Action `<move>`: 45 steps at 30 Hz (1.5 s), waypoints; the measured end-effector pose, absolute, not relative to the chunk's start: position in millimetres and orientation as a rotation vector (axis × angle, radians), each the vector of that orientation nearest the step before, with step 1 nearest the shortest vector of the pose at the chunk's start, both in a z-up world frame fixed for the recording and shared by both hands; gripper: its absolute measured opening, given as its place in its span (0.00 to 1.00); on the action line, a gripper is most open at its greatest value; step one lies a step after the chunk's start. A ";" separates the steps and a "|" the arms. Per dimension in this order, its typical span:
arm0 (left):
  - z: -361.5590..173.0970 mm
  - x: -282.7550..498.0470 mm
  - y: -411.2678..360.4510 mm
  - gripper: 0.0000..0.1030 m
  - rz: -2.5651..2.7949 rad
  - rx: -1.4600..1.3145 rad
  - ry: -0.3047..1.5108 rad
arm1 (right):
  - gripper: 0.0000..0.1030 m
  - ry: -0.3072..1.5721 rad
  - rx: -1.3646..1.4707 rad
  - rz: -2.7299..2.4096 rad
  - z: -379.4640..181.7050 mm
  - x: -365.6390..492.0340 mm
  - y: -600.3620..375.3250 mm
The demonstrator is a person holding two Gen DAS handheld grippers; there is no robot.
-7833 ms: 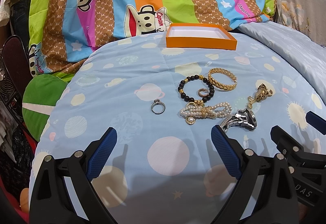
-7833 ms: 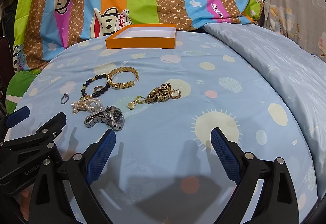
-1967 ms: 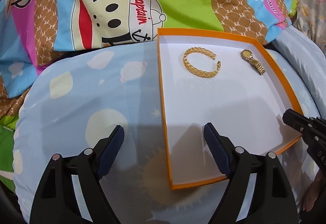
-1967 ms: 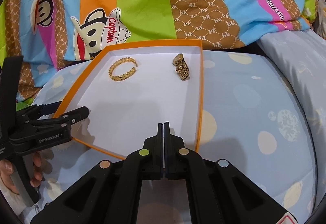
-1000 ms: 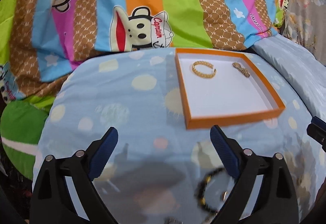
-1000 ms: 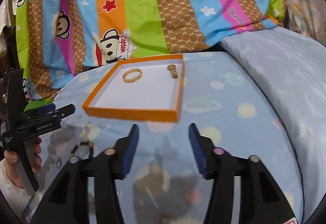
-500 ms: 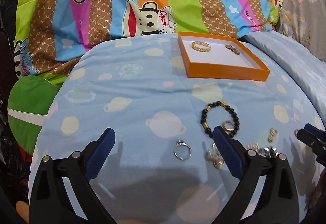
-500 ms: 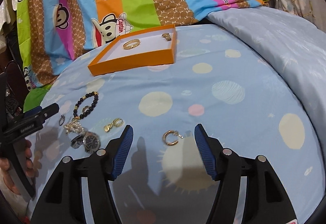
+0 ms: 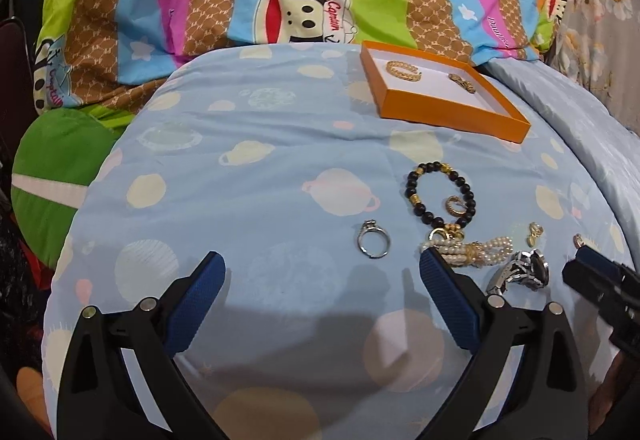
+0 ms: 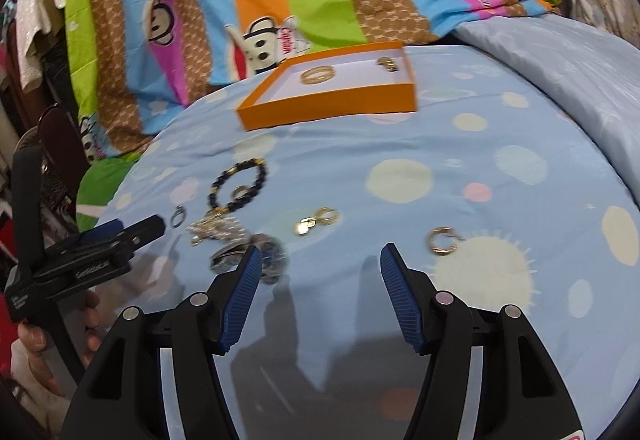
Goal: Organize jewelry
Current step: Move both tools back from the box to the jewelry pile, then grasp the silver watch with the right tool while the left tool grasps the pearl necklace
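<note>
Both grippers, left (image 9: 322, 272) and right (image 10: 320, 264), spread apart, empty; silver ring (image 9: 373, 239) at twelve o'clock of left.

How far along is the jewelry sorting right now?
Done: gold bangle and gold watch lie in the orange box. In hand: nothing; left gripper and right gripper are open. Left on the bed: silver ring, bead bracelet, pearls, silver watch, earrings.

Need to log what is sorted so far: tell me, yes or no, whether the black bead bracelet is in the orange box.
No, the black bead bracelet lies on the blue bedspread, short of the orange box.
</note>
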State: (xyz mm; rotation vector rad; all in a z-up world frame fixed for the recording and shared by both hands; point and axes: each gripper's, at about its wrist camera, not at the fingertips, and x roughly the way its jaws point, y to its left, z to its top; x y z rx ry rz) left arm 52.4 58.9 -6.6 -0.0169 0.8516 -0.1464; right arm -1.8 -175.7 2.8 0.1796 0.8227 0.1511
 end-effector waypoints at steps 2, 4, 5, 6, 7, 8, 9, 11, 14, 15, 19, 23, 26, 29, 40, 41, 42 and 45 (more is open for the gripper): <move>-7.7 53.1 61.8 0.93 -0.142 -0.025 0.860 | 0.57 0.833 0.163 0.172 1.6 1.1 -164.2; -9.0 54.1 63.7 0.93 -0.140 -0.028 0.867 | 0.55 0.843 0.147 0.179 0.4 4.4 -155.9; -9.4 54.7 64.5 0.93 -0.142 -0.031 0.871 | 0.54 0.853 0.137 0.180 -0.9 6.8 -151.8; -9.6 54.8 64.8 0.93 -0.144 -0.032 0.872 | 0.53 0.861 0.132 0.183 -1.9 8.8 -148.9; -9.8 54.9 64.5 0.93 -0.148 -0.029 0.874 | 0.53 0.869 0.129 0.184 -3.1 10.8 -146.3; -10.1 54.9 63.6 0.93 -0.152 -0.024 0.876 | 0.52 0.876 0.123 0.186 -4.2 12.8 -143.5; -10.6 54.8 62.2 0.93 -0.154 -0.017 0.879 | 0.50 0.883 0.115 0.184 -5.2 14.8 -141.1; -11.5 55.0 60.4 0.93 -0.158 -0.006 0.884 | 0.43 0.897 0.098 0.182 -7.1 18.4 -136.9; -12.6 55.9 60.1 0.93 -0.160 -0.003 0.891 | 0.31 0.906 0.086 0.166 -8.4 21.8 -135.4; -13.0 56.2 59.9 0.93 -0.160 -0.004 0.894 | 0.28 0.906 0.087 0.162 -8.6 21.9 -136.0; -11.7 54.8 57.8 0.93 -0.173 0.002 0.892 | 0.14 0.908 0.100 0.139 -9.5 21.4 -142.4; -5.1 49.6 43.8 0.93 -0.222 0.047 0.860 | 0.14 0.901 0.114 0.127 -8.3 18.3 -149.0; -0.2 47.7 24.4 0.93 -0.300 0.098 0.852 | 0.14 0.896 0.131 0.110 -7.2 14.9 -157.3; 1.5 50.2 2.7 0.92 -0.400 0.130 0.854 | 0.14 0.894 0.150 0.087 -6.3 11.0 -169.9; -15.0 67.6 -25.6 0.62 -0.573 0.226 0.903 | 0.14 0.894 0.223 0.052 -6.8 1.5 -206.8; -15.0 66.0 -24.8 0.59 -0.570 0.226 0.901 | 0.14 0.893 0.224 0.053 -7.1 1.3 -206.7; -15.3 63.5 -23.9 0.55 -0.563 0.225 0.896 | 0.14 0.892 0.226 0.056 -7.2 1.4 -206.7; -13.2 55.5 -21.3 0.41 -0.568 0.204 0.896 | 0.14 0.892 0.228 0.064 -7.5 2.4 -205.8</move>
